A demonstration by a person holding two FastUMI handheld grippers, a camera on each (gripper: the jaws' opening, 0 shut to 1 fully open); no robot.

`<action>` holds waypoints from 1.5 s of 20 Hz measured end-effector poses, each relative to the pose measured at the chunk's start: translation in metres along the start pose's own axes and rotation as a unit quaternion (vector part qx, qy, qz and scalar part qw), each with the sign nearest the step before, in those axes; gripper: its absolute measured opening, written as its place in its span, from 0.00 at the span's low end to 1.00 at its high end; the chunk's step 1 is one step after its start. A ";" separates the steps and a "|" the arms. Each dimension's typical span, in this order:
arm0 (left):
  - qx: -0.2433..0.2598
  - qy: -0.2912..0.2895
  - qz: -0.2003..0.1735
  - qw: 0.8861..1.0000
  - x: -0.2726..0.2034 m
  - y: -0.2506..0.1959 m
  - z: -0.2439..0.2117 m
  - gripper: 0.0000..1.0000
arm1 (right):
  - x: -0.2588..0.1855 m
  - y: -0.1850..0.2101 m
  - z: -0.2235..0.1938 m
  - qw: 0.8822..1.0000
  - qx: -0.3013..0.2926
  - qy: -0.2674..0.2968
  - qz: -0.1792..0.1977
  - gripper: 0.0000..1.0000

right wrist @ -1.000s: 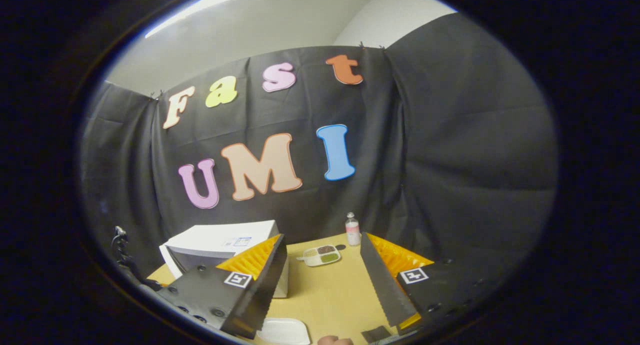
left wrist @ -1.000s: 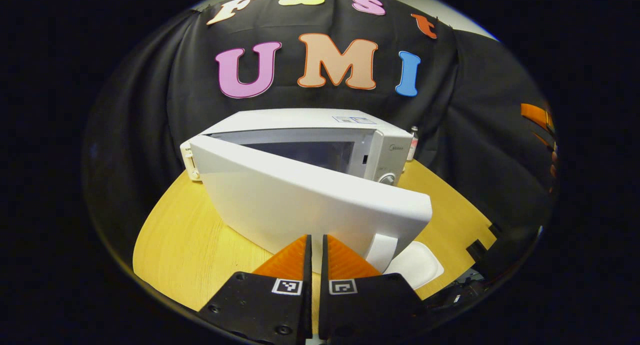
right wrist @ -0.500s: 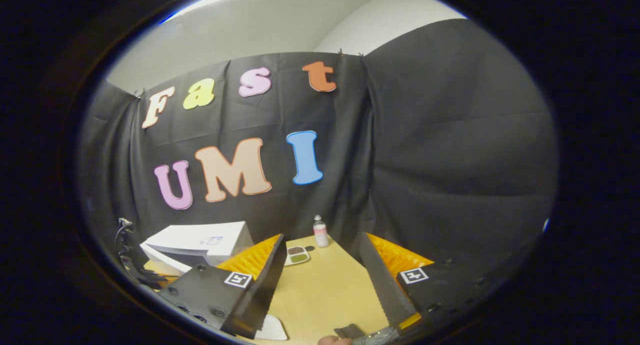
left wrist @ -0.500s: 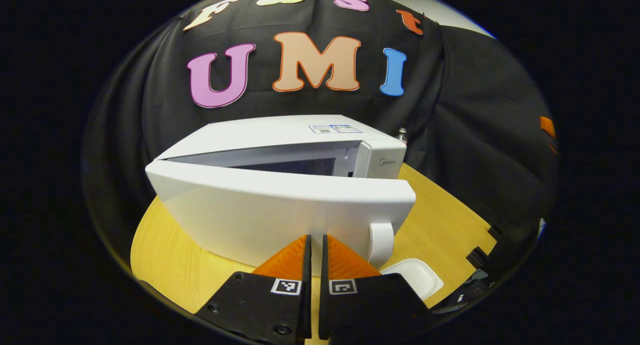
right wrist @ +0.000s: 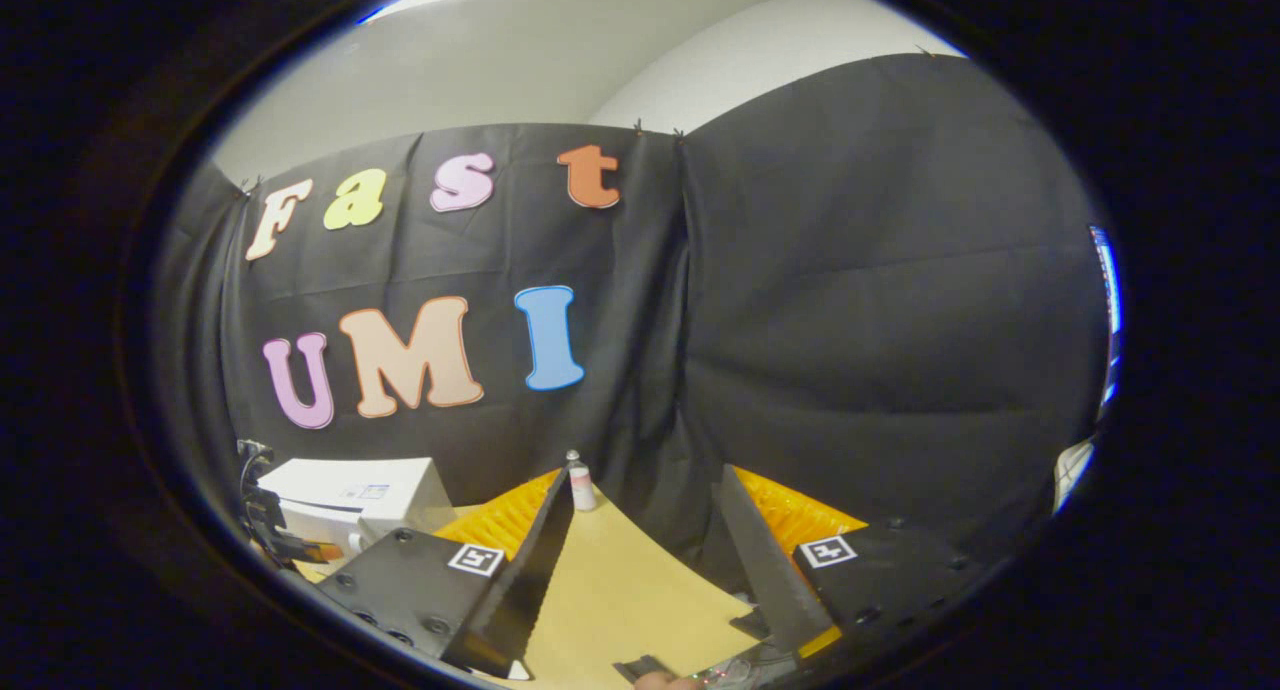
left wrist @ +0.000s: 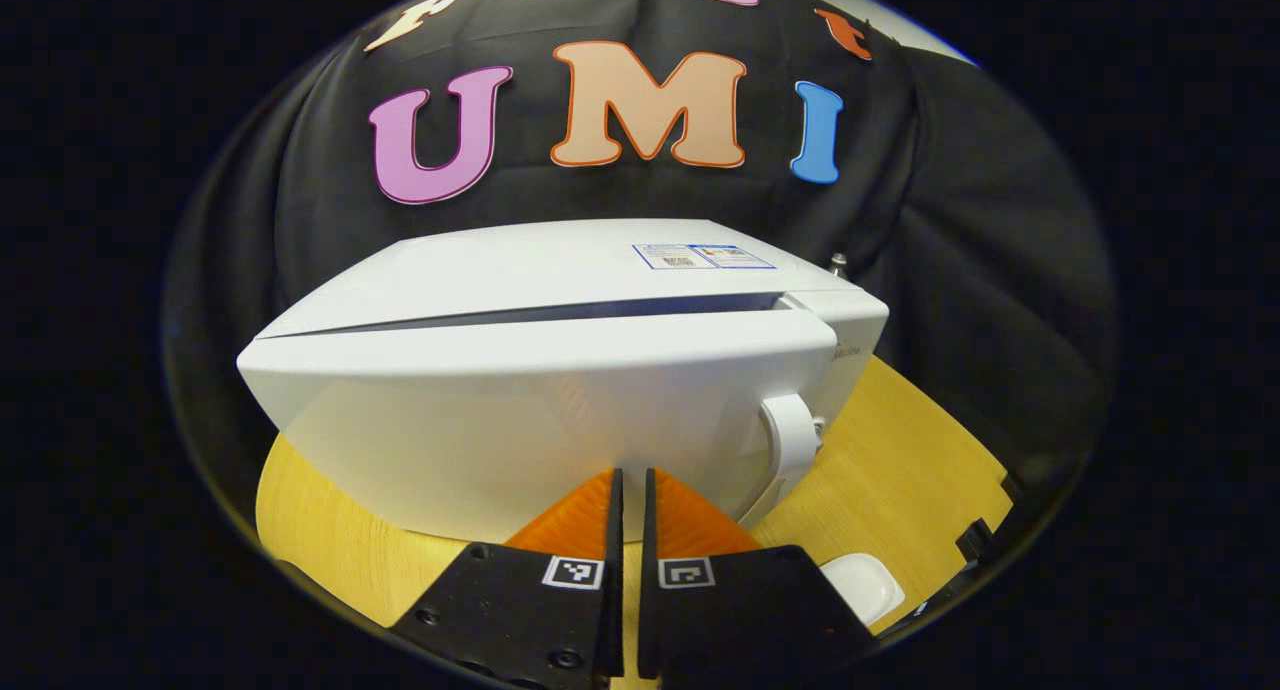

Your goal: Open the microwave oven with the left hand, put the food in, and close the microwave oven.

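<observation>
door nearly shut, left tongs pushing

black cloth wall behind, yellow wooden counter (left wrist: 900, 470) below. white microwave (left wrist: 560, 270) sits mid-counter, w/ its door (left wrist: 520, 410) almost closed: only a thin dark gap runs along the top edge, wider toward the handle side. door handle (left wrist: 793, 440) is a white loop at the door's right end.

left tongs (left wrist: 628, 490) are pressed together, nothing between them, tips right at the door's lower front face; contact itself is hidden by the tips. right tongs (right wrist: 645, 560) are spread wide and empty, held well off to the right, microwave (right wrist: 350, 490) seen far left in the right gripper view. small bottle (right wrist: 577, 475) stands by the cloth at the counter's back. white dish (left wrist: 862, 585) lies on the counter near the front edge, right of the left tongs.

food isn't visible on the counter; prob. already inside, can't confirm w/ door this far closed.

handling, as a judgement: door is stiff, smooth plastic, swings on a left-side hinge, light to push. flat face is slippery for closed tips, so push square-on, nearer the handle end for leverage. latch likely needs a firm last press; oven body seems heavy enough not to slide, but ease in anyway.
</observation>
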State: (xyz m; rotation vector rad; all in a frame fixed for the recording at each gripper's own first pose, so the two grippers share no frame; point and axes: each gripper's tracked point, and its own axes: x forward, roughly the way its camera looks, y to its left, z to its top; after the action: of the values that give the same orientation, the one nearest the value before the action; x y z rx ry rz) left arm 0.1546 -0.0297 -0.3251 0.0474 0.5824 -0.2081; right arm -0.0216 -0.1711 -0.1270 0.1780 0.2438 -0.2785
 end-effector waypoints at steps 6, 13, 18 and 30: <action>-0.018 0.012 -0.015 1.000 0.010 -0.010 -0.007 0.01 | 0.006 -0.015 0.001 1.000 -0.008 -0.003 -0.012 0.83; -0.019 0.017 -0.026 0.999 0.023 -0.025 -0.007 0.04 | 0.015 -0.021 0.001 1.000 -0.012 -0.003 -0.009 0.83; 0.016 0.003 -0.022 1.000 0.017 -0.033 -0.001 0.02 | 0.018 -0.019 -0.004 1.000 -0.014 0.000 -0.006 0.83; 0.023 -0.110 0.010 0.994 -0.089 -0.014 0.071 0.04 | 0.025 0.058 -0.032 0.997 0.004 0.022 0.073 0.83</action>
State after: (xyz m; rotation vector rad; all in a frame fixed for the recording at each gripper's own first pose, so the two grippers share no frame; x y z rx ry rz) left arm 0.1172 -0.0348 -0.2165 0.0740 0.3571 -0.2044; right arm 0.0114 -0.1160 -0.1561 0.2085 0.2718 -0.1306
